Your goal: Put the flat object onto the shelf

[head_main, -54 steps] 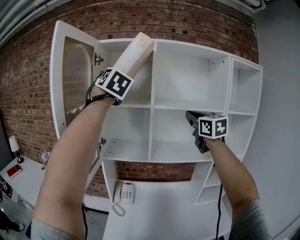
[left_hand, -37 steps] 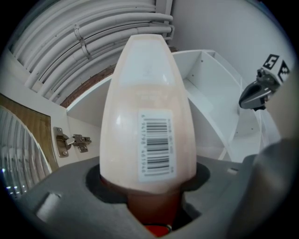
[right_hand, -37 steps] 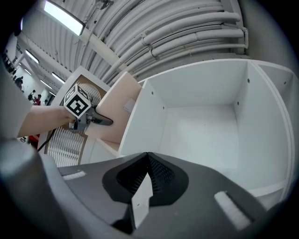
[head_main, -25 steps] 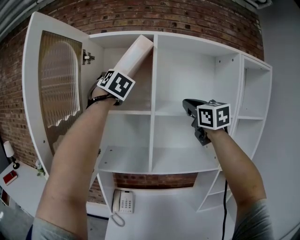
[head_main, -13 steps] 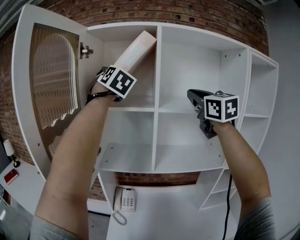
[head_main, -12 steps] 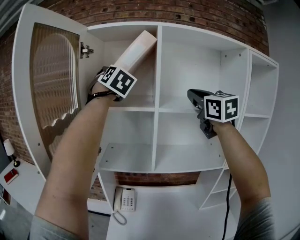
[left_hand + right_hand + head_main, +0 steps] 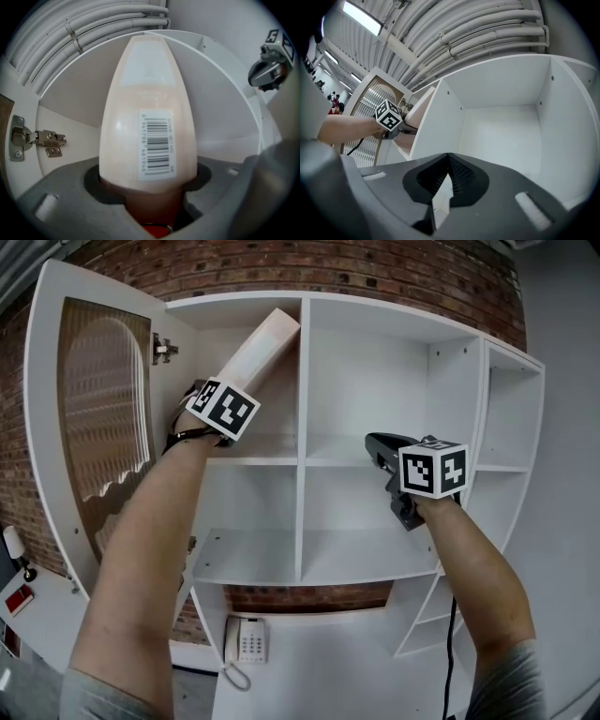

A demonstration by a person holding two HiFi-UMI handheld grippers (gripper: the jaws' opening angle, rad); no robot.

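The flat object [image 7: 269,341] is a pale cream-pink slab with a barcode label [image 7: 157,144]. It points up and to the right, and its top end reaches the roof of the shelf unit's upper left compartment [image 7: 246,448]. My left gripper [image 7: 236,382] is shut on its lower end, and both jaws press its sides in the left gripper view [image 7: 150,190]. My right gripper [image 7: 377,446] hovers in front of the middle column of the shelf. Its jaws are shut with nothing between them [image 7: 449,158].
The white shelf unit [image 7: 302,427] has several open compartments and stands against a brick wall. Its arched glass door [image 7: 101,413] stands open at the left, with a metal hinge [image 7: 40,139] beside the object. A white telephone [image 7: 246,643] lies on the desk below.
The head camera has shifted a little. My left gripper still holds the object tilted in the upper left compartment. My right gripper has sunk slightly and drifted left.
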